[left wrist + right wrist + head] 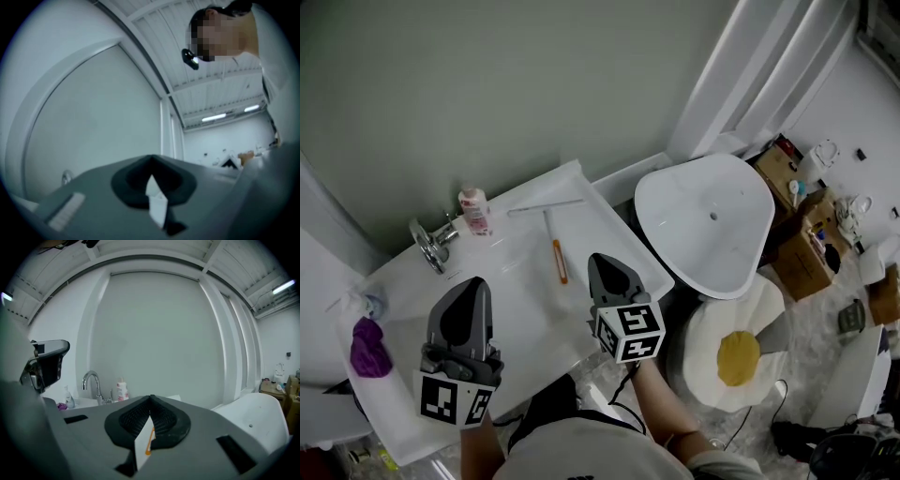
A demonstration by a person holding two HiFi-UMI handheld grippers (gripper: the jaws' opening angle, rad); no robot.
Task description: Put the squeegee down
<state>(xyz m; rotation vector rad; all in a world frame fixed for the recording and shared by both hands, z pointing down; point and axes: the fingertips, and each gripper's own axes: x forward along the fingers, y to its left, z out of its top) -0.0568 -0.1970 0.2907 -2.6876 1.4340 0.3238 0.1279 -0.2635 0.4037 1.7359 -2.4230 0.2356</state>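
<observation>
Where the white worktop (530, 305) meets the wall, a chrome tap (431, 246) is fixed. All places below are reckoned from that tap, as seen in the head view.

- Squeegee (551, 225): laid flat on the worktop, to the right of the tap. The pale blade is turned toward the wall and the orange-ended handle toward the person. It is touched by neither claw.
- Bottle (474, 208), pink-labelled: stood upright just beside the tap, on its right, between tap and squeegee.
- Cloth (367, 349), purple: bunched on the worktop, to the lower left of the tap.
- Left claw (475, 281): held over the worktop just below the tap, on the person's side. Its jaws are pressed together and nothing is pinched.
- Right claw (600, 259): held over the worktop further right of the tap, near the squeegee's orange end. Its jaws are pressed together and nothing is held.
- Toilet (708, 220), white: set well apart from the tap, to the far right, past the end of the worktop.
- Mat (736, 361), shaped like a fried egg: spread on the floor, far to the lower right of the tap, below the toilet.
</observation>
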